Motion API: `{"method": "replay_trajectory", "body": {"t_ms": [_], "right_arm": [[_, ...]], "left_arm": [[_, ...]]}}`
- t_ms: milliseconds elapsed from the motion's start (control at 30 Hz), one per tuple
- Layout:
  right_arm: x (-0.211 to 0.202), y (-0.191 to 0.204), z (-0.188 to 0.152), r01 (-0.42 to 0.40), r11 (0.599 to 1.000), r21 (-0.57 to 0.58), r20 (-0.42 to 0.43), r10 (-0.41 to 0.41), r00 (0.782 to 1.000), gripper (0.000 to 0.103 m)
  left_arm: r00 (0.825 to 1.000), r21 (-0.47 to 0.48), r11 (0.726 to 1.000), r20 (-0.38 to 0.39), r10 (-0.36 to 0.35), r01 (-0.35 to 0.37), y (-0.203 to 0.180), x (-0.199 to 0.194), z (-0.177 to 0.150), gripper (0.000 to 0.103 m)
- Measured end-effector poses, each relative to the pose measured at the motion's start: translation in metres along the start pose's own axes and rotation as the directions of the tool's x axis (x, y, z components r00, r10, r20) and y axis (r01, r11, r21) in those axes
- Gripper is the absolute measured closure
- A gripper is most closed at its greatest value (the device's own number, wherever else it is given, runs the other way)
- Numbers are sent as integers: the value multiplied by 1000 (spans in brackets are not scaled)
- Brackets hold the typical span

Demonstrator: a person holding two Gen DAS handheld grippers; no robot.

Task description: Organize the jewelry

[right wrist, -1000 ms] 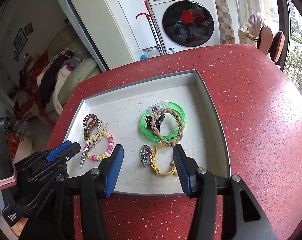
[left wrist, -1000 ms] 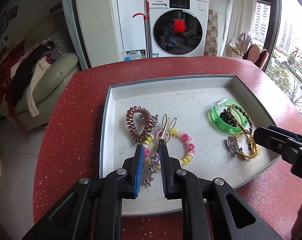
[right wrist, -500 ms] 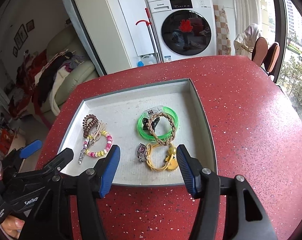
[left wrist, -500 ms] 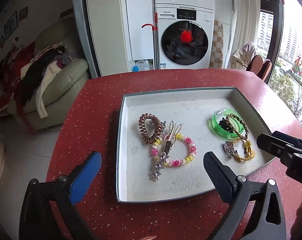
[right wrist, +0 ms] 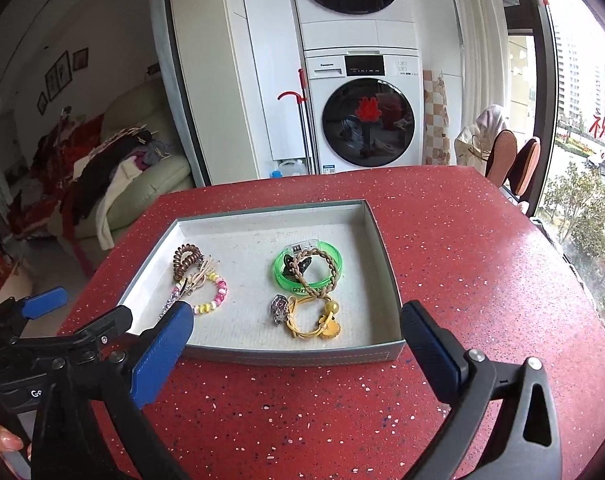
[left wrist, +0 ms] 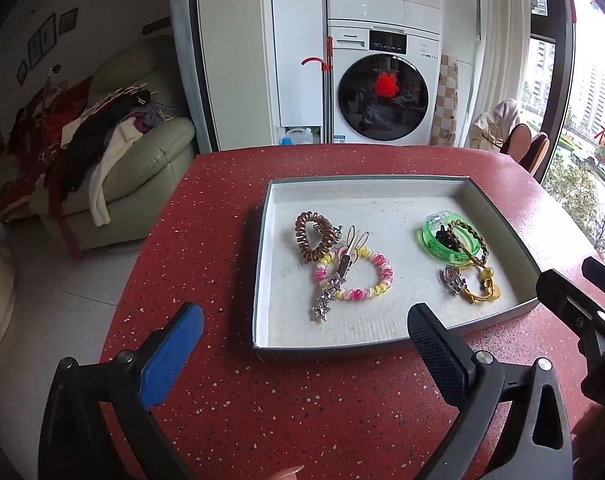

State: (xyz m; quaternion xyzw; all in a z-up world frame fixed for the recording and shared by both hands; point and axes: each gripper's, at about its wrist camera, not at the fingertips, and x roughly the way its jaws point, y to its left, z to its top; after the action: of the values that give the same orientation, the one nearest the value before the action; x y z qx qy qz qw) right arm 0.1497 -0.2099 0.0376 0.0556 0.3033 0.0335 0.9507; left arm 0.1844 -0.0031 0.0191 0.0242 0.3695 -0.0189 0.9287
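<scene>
So both grippers are parked over the red tabletop [left wrist: 230, 200], short of the tray's near wall. The left gripper [left wrist: 302, 340] is spread wide with nothing between its jaws; the right gripper [right wrist: 296, 336] has just been opening and its jaws are wide too, holding nothing. All the jewelry is kept inside the grey tray [right wrist: 286, 356]. On one side a brown coil hair tie [left wrist: 312, 236], a star clip [left wrist: 328, 294] and a pink-and-yellow bead bracelet [left wrist: 374, 280] are piled touching. On the other, a green bangle [right wrist: 322, 276] is topped by a braided band [right wrist: 330, 270], with a yellow cord bracelet [right wrist: 314, 324] and a silver charm [right wrist: 279, 308] just beside it
</scene>
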Motion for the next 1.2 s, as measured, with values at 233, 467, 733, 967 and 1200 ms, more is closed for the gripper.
{"method": "replay_trajectory", "body": {"t_ms": [233, 467, 733, 967, 1200], "right_arm": [[-11, 2, -8, 3, 1000, -1, -6, -3, 1000, 0], [-19, 6, -21, 41, 999, -23, -31, -42, 999, 0], [-29, 10, -29, 93, 994, -57, -37, -95, 995, 0], [-37, 14, -33, 78, 995, -54, -35, -80, 996, 0], [-38, 12, -33, 79, 995, -54, -36, -81, 996, 0]], "left_arm": [[999, 2, 1000, 44, 22, -23, -4, -19, -16, 0], [998, -31, 998, 42, 52, -51, 3, -27, -31, 0], [996, -35, 996, 46, 79, -77, 3, -35, -41, 0], [996, -33, 996, 32, 86, -85, 1, -38, -49, 0], [994, -19, 995, 50, 95, -94, 0, -47, -50, 0]]}}
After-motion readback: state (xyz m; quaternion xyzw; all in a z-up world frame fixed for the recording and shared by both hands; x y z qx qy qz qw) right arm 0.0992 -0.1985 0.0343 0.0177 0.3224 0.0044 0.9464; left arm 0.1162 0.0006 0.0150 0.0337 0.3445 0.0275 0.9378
